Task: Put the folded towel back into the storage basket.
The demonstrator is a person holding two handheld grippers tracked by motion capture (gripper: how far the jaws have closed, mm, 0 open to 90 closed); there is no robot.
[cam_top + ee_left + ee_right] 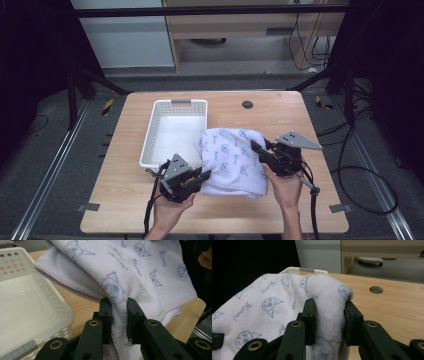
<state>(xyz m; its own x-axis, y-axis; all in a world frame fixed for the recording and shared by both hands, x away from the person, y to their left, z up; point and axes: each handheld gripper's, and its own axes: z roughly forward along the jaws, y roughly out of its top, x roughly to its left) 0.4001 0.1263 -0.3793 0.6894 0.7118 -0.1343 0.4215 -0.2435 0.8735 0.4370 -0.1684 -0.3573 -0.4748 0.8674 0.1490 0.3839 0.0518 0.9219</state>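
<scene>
A white towel (pixel 232 160) printed with small blue cat faces lies folded on the wooden table, its far left corner over the basket's rim. My left gripper (pixel 204 175) is shut on the towel's near left edge; in the left gripper view the towel (pixel 140 272) is pinched between the black jaws at my left gripper (pixel 119 322). My right gripper (pixel 256 146) is shut on the towel's right edge. In the right gripper view a thick fold of the towel (pixel 269 302) bulges between the jaws at my right gripper (pixel 330 320).
A white perforated plastic basket (pixel 150 145) stands on the table to the left of the towel and holds nothing; its wall (pixel 56 303) is close to my left gripper. A round cable hole (pixel 247 104) sits in the tabletop (pixel 280 112) behind the towel. Black cables trail off the near edge.
</scene>
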